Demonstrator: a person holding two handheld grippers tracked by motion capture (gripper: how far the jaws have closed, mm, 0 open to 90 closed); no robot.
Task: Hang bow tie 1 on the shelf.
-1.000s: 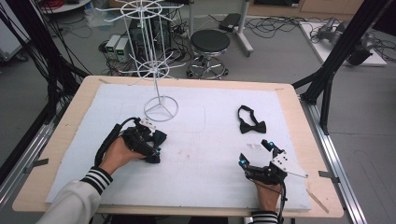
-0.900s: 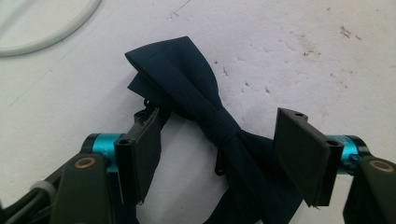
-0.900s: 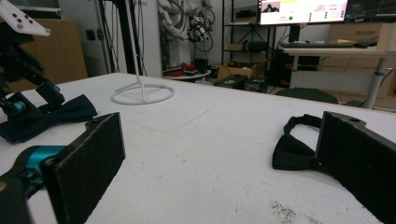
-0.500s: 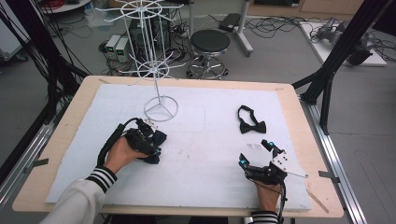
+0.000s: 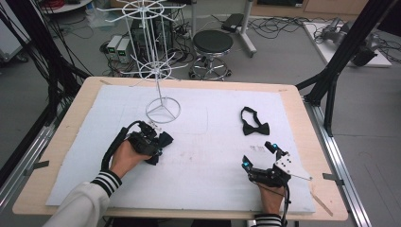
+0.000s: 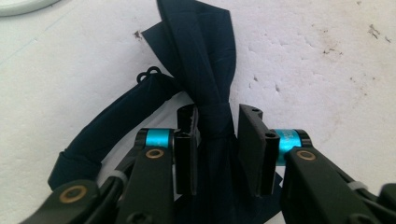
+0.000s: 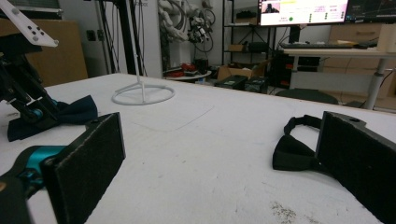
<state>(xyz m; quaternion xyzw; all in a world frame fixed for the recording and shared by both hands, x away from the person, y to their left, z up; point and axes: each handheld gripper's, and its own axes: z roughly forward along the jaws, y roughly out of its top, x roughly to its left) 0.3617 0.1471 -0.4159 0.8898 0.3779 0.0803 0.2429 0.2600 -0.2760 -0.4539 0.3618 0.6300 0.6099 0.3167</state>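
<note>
A dark bow tie (image 6: 205, 60) lies on the white mat with its knot between the pads of my left gripper (image 6: 217, 112). The jaws have just been closing on it. The left pad touches the knot and a thin gap shows at the right pad. From above, the left gripper (image 5: 158, 144) sits near the wire stand's base with the tie (image 5: 165, 138) at its tips. My right gripper (image 5: 257, 155) rests open at the mat's front right, jaws wide (image 7: 219, 135) and nothing between them. A second black bow tie (image 5: 255, 126) (image 7: 292, 151) lies just beyond it.
A white wire display stand (image 5: 163, 109) (image 7: 142, 95) rises from a ring base at the mat's back left. The wooden table edge (image 5: 317, 142) runs along the right. A stool (image 5: 213, 45) and cables stand on the floor behind the table.
The left gripper's jaws have drawn in around the bow tie's knot. Both hands have kept their places on the mat.
</note>
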